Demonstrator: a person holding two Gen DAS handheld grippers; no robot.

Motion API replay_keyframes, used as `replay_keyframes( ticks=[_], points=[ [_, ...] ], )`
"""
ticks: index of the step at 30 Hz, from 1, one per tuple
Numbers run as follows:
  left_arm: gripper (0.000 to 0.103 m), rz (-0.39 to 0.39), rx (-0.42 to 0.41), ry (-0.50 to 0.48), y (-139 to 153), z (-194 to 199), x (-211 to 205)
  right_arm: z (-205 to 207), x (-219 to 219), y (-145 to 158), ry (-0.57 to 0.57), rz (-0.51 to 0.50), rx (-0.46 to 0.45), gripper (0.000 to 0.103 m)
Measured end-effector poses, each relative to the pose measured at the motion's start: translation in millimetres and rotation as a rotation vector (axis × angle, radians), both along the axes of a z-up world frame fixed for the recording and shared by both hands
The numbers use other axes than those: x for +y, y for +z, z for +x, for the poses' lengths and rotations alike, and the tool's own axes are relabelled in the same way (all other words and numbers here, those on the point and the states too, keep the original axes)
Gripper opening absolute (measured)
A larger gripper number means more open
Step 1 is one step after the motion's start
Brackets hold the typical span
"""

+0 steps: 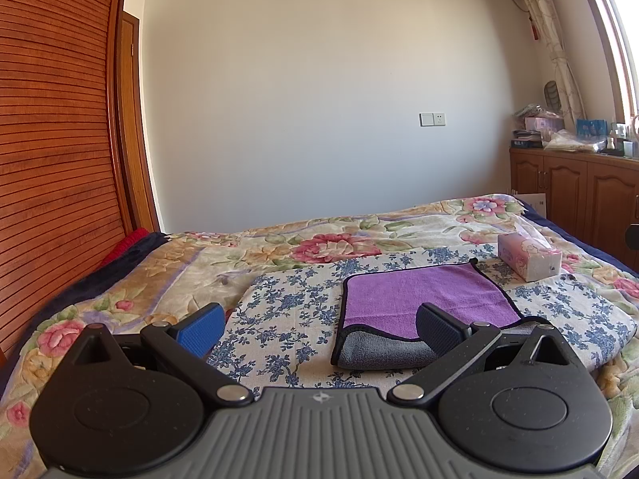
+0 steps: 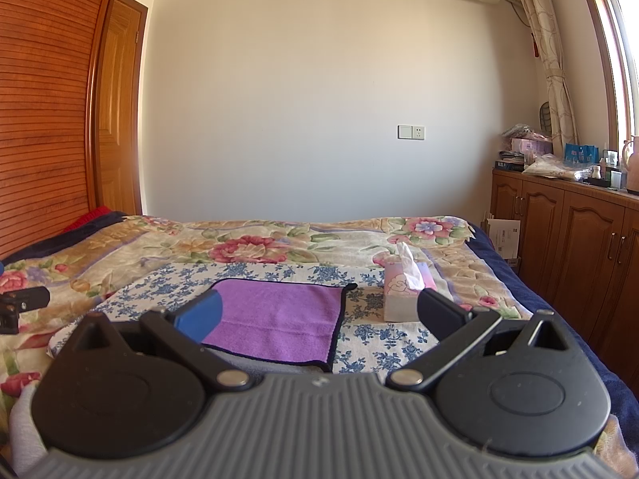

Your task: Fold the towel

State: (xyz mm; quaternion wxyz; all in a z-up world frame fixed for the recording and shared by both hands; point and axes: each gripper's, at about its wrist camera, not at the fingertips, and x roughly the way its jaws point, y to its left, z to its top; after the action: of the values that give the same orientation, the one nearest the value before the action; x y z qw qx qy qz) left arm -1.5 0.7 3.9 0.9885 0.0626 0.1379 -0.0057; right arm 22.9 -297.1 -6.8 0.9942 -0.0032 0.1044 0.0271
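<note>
A purple towel (image 1: 423,295) with a dark border and a grey underside lies folded once on a blue-flowered cloth (image 1: 287,307) on the bed. Its grey lower layer sticks out at the near edge. In the left wrist view my left gripper (image 1: 319,329) is open, just short of the towel's near left corner, with nothing between its fingers. The right wrist view shows the same towel (image 2: 279,315) straight ahead. There my right gripper (image 2: 319,313) is open and empty, above the towel's near edge. A piece of the left gripper (image 2: 20,305) shows at the left edge.
A pink tissue box (image 1: 529,257) (image 2: 401,293) stands on the bed just right of the towel. The bed carries a flowered quilt (image 2: 255,245). A slatted wooden wardrobe (image 1: 52,151) rises on the left. Wooden cabinets (image 2: 579,235) with clutter on top run along the right.
</note>
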Motion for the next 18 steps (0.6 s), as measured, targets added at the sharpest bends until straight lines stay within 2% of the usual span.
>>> replay_keyframes(
  ticks=[18],
  points=[
    [0.103,0.004,0.0,0.0,-0.8,0.7,1.0,-1.0,-1.2,0.0,0.0,0.001,-0.001,0.103]
  ],
)
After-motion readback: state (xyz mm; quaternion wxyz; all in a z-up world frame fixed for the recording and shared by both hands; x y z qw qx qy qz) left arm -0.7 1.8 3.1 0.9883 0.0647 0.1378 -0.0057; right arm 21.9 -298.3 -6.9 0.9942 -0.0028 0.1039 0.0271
